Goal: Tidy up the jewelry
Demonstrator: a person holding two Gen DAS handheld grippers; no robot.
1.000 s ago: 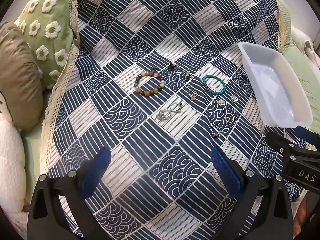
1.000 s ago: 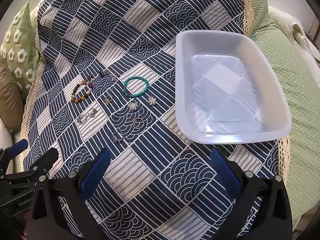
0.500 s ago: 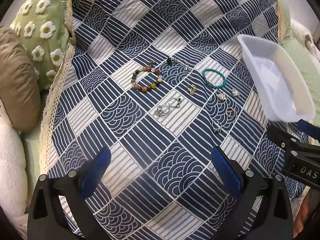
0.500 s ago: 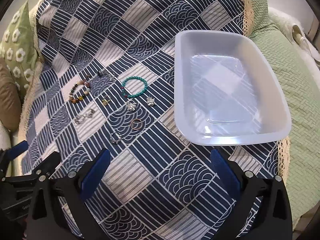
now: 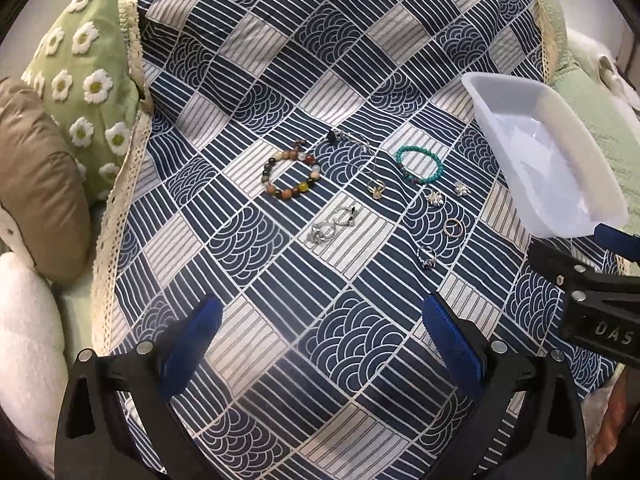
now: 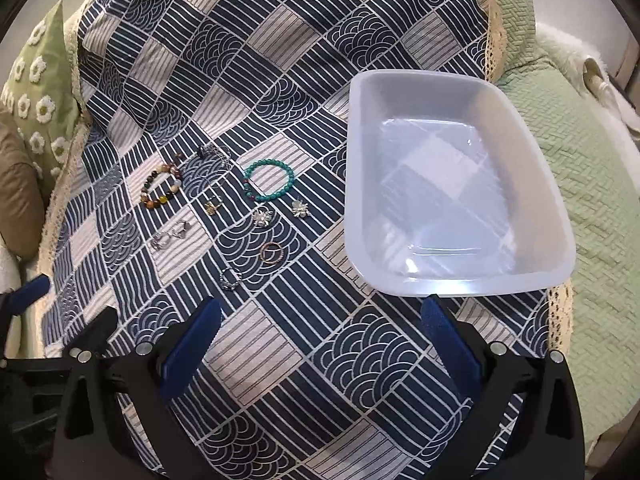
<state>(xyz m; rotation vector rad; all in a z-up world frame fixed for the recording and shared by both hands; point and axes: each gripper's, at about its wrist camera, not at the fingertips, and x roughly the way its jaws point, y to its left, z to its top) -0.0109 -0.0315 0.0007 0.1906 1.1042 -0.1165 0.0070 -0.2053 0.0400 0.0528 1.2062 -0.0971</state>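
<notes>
Right wrist view shows the start of the job: both the right hand-held gripper (image 6: 318, 344) and left hand-held gripper (image 5: 320, 340) hover released over the patterned cloth (image 6: 280, 80), jewelry all lying left of the empty tray (image 6: 560, 216), so next, I judge, comes pinching the nearest ring (image 6: 231, 278).

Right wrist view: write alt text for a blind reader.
An empty white plastic tray sits on a navy patterned cloth, with bracelets and rings laid out to its left. The open right claw frames the foreground.
</notes>
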